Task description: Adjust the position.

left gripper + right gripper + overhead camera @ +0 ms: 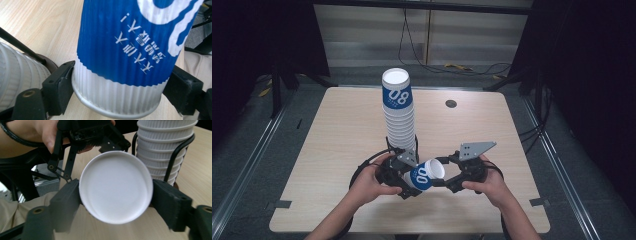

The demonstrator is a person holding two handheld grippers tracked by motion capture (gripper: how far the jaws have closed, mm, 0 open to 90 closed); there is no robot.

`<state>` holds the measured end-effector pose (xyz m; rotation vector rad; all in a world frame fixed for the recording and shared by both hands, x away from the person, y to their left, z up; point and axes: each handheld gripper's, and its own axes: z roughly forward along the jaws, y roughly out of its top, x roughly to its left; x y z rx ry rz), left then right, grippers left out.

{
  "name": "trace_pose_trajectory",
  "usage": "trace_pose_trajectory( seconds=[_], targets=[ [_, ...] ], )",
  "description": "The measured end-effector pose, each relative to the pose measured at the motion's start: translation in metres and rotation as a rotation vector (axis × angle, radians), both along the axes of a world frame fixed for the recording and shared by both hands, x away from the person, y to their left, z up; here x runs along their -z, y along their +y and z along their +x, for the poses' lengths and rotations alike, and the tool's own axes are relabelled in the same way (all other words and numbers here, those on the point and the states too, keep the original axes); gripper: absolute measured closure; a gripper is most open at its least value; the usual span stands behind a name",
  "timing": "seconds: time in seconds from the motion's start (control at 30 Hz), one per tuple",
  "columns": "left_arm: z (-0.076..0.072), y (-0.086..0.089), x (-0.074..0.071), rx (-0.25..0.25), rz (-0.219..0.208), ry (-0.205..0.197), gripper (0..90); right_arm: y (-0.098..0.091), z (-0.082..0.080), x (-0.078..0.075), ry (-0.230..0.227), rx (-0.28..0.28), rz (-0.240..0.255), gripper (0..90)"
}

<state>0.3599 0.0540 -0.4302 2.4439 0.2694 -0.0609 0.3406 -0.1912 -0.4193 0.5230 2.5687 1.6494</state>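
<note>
One wooden table [337, 150] lies before you. On it, one tall stack of inverted paper cups [399, 112], mid-table. One loose blue-and-white cup [424, 175] lies sideways between your tools, near the stack's base: your left gripper [117, 85] clamps its rim end, your right gripper [116, 202] its base.
</note>
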Motion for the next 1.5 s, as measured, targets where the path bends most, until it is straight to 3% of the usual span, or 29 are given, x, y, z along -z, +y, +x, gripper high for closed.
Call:
trace_pose_trajectory(
  seconds=[0.33,0.7,0.83,0.93,1.33,1.43,1.5],
  targets=[
    [0.001,0.002,-0.001,0.009,0.049,0.015,18.5,-0.001,0.001,0.003,-0.008,0.008,-0.025,17.0],
    [0.003,0.007,-0.003,0.003,0.07,0.027,18.6,-0.004,0.001,0.005,-0.005,0.028,-0.021,14.3],
    [0.004,0.009,-0.005,0.012,0.099,0.025,18.6,-0.005,0.002,0.006,0.001,0.027,-0.034,14.3],
    [0.005,0.008,-0.007,0.036,0.144,0.022,18.6,-0.004,0.002,0.008,0.002,0.02,-0.051,14.3],
    [0.007,0.006,-0.011,0.059,0.253,0.046,18.7,-0.002,0.001,0.011,0.006,-0.005,-0.08,14.3],
    [0.005,0.005,-0.01,0.036,0.271,0.063,18.7,-0.002,0.001,0.011,0.008,-0.004,-0.088,14.3],
    [0.007,0.004,-0.011,0.069,0.303,0.055,18.7,-0.001,0.0,0.012,0.008,-0.012,-0.09,14.3]
  ],
)
